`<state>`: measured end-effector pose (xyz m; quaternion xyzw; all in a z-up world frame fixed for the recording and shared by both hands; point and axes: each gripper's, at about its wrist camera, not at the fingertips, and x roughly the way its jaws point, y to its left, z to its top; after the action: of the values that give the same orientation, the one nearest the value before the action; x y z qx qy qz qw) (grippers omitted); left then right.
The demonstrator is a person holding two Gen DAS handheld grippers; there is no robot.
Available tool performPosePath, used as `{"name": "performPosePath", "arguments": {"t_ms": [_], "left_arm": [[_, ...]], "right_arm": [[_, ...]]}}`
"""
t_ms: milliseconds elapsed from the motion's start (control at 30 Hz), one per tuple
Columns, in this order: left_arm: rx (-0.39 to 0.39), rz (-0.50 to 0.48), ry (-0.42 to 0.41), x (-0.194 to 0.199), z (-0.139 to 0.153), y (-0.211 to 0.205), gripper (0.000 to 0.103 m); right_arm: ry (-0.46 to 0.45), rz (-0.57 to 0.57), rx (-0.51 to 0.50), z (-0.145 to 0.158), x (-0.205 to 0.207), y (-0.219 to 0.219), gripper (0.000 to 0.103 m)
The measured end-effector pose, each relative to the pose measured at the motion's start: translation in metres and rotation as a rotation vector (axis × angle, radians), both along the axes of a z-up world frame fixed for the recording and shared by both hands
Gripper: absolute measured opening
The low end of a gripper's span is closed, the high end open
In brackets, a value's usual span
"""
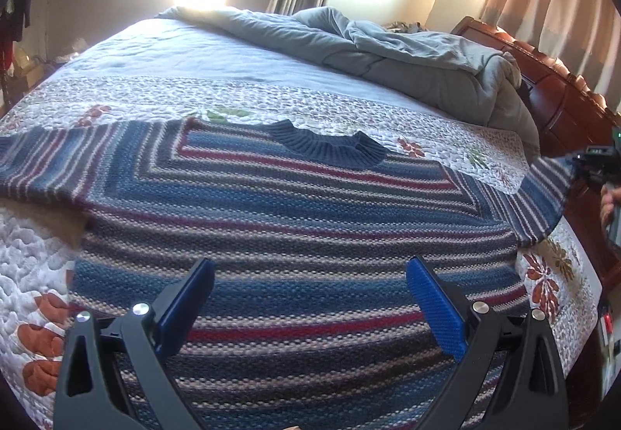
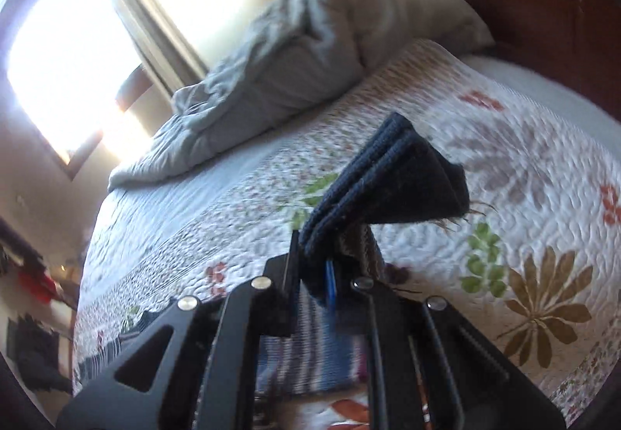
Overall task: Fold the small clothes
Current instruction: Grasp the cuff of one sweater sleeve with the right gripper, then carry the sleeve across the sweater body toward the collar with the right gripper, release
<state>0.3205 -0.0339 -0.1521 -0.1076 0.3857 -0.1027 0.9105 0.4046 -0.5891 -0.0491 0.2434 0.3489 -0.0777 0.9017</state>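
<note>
The bed (image 1: pixel 271 53), under a floral quilt (image 1: pixel 330 108) with a grey duvet (image 1: pixel 407 49) bunched at its far end, carries the sweater (image 1: pixel 291 220). This lies flat, front up, collar (image 1: pixel 330 144) toward the duvet, body spread wide and one sleeve (image 1: pixel 46 166) stretched to the left. The other sleeve (image 1: pixel 543 197) rises off the quilt at the right edge.

The left gripper (image 1: pixel 310 298) hovers over the lower body of the sweater with its jaws wide and nothing between them. The right gripper (image 2: pixel 318 267) is clamped tight on the dark ribbed cuff (image 2: pixel 388 181), which stands doubled above its pads.

The knit looks thick, soft and limp, with some weight; it will likely sag and drag rather than hold a crease. The ribbed edges, that is cuff, hem and collar, seem the firmest places to pinch. A shoulder seam would probably suit the left gripper, to pin the body while the sleeve swings across.
</note>
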Motion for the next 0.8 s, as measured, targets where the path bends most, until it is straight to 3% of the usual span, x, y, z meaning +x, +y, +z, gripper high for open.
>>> {"name": "performPosePath", "arguments": {"t_ms": [200,433,567,800], "left_arm": [[-0.034,0.022,-0.028,0.003,0.002,0.022,0.099],[-0.072,0.060,-0.020,0.010,-0.002,0.044,0.099],[-0.088,0.079,-0.026,0.010,0.000,0.057,0.099],[-0.150,0.132,-0.027,0.010,0.001,0.086,0.099]], "right_arm": [[0.005,0.106,-0.095,0.029,0.014,0.082,0.010],[0.015,0.280,-0.367,0.031,0.023,0.213,0.010],[0.039,0.354,-0.486,0.008,0.034,0.287,0.010],[0.173,0.468,-0.673,-0.076,0.048,0.416,0.010]]}}
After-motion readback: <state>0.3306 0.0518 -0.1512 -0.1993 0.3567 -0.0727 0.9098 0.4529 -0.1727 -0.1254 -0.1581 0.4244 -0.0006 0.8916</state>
